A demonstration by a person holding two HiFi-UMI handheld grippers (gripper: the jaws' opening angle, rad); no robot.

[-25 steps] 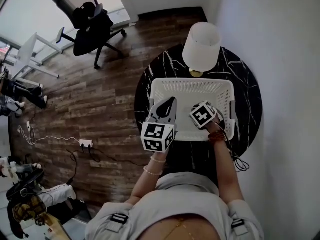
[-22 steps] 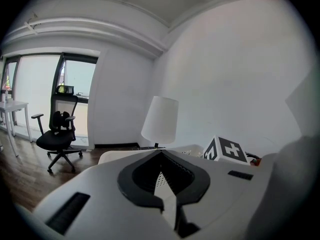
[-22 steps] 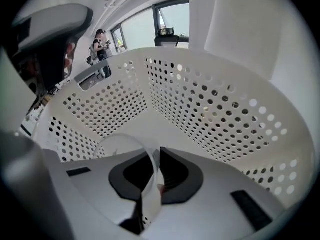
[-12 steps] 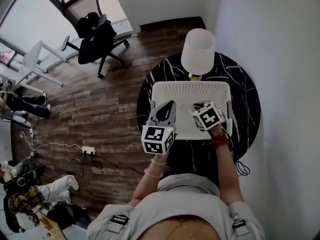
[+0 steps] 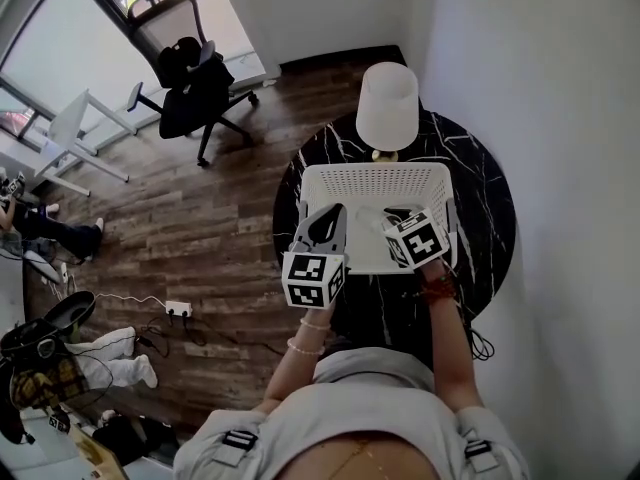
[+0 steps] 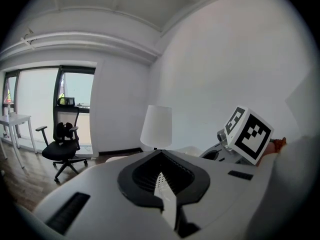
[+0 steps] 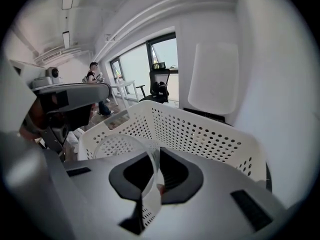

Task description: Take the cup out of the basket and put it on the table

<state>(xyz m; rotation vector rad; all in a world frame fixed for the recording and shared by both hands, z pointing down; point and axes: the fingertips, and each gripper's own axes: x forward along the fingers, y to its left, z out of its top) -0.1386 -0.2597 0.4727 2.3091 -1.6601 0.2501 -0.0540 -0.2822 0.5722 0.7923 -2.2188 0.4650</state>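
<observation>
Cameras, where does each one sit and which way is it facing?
Head view: on the person's head, looking steeply down at the basket on the table; both forearms, left tool and right tool show.
Left gripper view: on the left tool, along its shut jaws toward the lamp and office chair; right tool's marker cube shows.
Right gripper view: on the right tool, facing the basket, jaws shut on the cup rim; left tool shows.
Shared: all three show the lamp.
</observation>
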